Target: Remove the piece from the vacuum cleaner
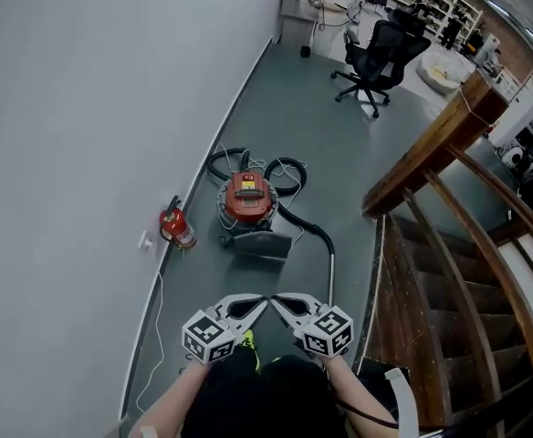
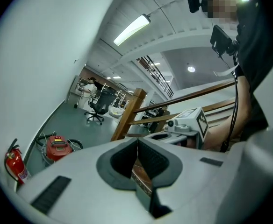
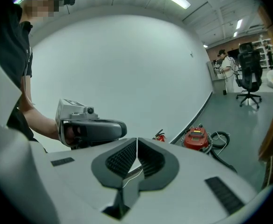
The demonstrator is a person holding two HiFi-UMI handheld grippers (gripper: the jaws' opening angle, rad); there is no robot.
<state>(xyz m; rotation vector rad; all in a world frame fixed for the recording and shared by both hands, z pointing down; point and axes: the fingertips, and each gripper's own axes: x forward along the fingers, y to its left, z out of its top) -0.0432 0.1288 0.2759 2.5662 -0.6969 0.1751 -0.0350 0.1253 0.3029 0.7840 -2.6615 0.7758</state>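
Note:
A red canister vacuum cleaner [image 1: 247, 198] stands on the grey floor by the white wall, some way ahead of me. Its black hose [image 1: 285, 173] loops behind it, and a metal wand [image 1: 331, 272] runs toward me from its grey floor head [image 1: 260, 244]. The vacuum also shows small in the left gripper view [image 2: 58, 146] and the right gripper view [image 3: 196, 138]. Both grippers are held close to my body, tips pointing at each other. The left gripper [image 1: 259, 303] is shut and empty. The right gripper [image 1: 278, 302] is shut and empty too.
A red fire extinguisher [image 1: 176, 226] stands against the wall left of the vacuum, with a white cable [image 1: 153, 322] along the skirting. A wooden staircase and handrail [image 1: 449, 235] fill the right side. A black office chair [image 1: 376, 57] stands farther off.

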